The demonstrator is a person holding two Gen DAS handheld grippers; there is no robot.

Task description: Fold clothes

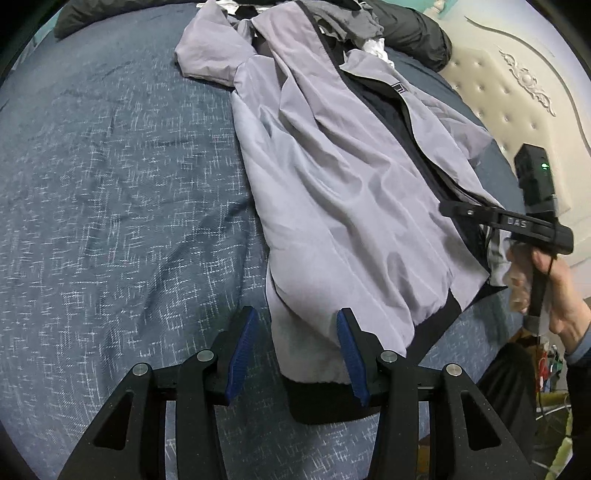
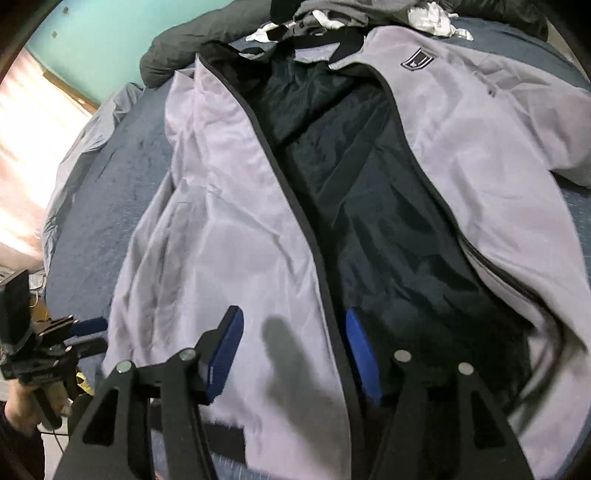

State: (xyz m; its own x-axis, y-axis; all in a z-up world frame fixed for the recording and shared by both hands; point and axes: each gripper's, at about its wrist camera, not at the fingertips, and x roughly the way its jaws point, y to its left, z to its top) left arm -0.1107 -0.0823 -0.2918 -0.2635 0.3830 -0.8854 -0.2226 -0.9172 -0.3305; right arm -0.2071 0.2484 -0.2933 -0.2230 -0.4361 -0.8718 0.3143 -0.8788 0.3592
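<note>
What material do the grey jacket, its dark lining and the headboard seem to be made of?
Grey jacket: thin synthetic woven cloth, likely nylon or polyester; faint sheen, sharp fine creases.
Dark lining: slick, glossier synthetic; it shows crinkled highlights.
Headboard: cream tufted upholstery, perhaps faux leather; buttoned dimples, smooth surface, carved trim.

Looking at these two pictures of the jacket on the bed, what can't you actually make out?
- Jacket hem: in the left wrist view the left hand-held gripper covers part of it; in the right wrist view the lower edge cuts it off.
- Chest badge: too small and soft to read.
- Pile of clothes behind the collar: cut off by the top edge in both views.
- Right sleeve end: cut off at the right wrist view's edge.
</note>
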